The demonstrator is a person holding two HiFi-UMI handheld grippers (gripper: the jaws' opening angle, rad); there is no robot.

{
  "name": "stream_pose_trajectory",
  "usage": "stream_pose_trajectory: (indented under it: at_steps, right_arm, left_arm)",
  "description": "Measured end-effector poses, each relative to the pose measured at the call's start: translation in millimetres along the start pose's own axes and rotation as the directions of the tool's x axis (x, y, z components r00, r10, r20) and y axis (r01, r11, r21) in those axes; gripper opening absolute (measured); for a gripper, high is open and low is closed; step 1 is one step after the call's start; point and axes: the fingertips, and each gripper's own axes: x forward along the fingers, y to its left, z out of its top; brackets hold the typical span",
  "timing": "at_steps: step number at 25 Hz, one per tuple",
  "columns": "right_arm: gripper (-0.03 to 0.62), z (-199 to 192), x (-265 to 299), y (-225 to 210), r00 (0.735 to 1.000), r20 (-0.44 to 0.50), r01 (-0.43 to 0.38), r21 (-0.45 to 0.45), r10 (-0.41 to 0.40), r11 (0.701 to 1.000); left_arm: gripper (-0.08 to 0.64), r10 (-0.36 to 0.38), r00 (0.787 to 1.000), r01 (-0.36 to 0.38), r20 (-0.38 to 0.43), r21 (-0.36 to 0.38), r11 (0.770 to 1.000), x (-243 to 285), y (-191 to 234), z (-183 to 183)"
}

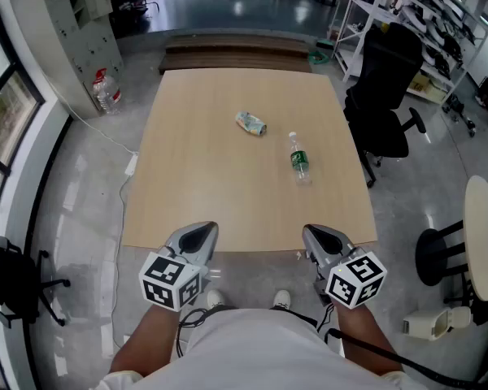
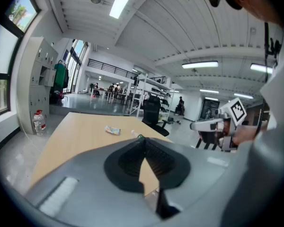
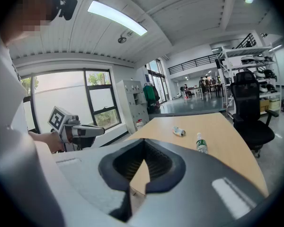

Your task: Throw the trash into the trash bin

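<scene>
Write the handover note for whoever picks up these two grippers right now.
Left gripper: jaws shut, empty, held over the near edge of the table.
Right gripper: jaws shut, empty, also over the near edge.
Trash: a crumpled piece of trash and a plastic bottle lying on its side. Both are mid-table, apart from each other and out ahead of both grippers.
Done: nothing picked up yet.
Left: pick up both pieces and bin them. No trash bin shows in any view, so find it first.
</scene>
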Motion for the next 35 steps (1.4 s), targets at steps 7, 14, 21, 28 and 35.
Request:
stream_pose_trajectory:
  at_steps: [7, 14, 21, 28, 35]
  right_arm:
    - [0.000, -1, 10, 14, 1.000, -0.006, 0.019, 0.008, -0.019, 1.000]
    - [0.002, 1, 24, 28, 0.998, 0.017, 0.056, 0.052, -0.057, 0.997]
    - [0.018, -10, 31, 43, 0.993, -0.005, 0.122, 0.042, -0.122, 0.992]
    - [0.025, -15, 33, 47, 0.986, -0.055, 0.157, 0.024, -0.155, 0.987]
    - [0.066, -12, 48, 25, 0.985, -0.089, 0.148, 0.007, -0.147, 0.989]
  left_arm:
    - [0.008, -0.010, 1.000, 0.010, -0.007, 0.001, 1.000, -9, 13, -1]
    - [0.008, -0.043, 0.999, 0.043, -0.028, 0.014, 0.999, -13, 32, -1]
    - [0.008, -0.109, 0.992, 0.112, -0.065, 0.059, 0.992, -16, 36, -10]
    - [0.008, -0.119, 0.991, 0.121, -0.062, 0.033, 0.992, -17, 59, -9]
    - [0.008, -0.113, 0.992, 0.116, -0.062, 0.044, 0.992, 0, 57, -7]
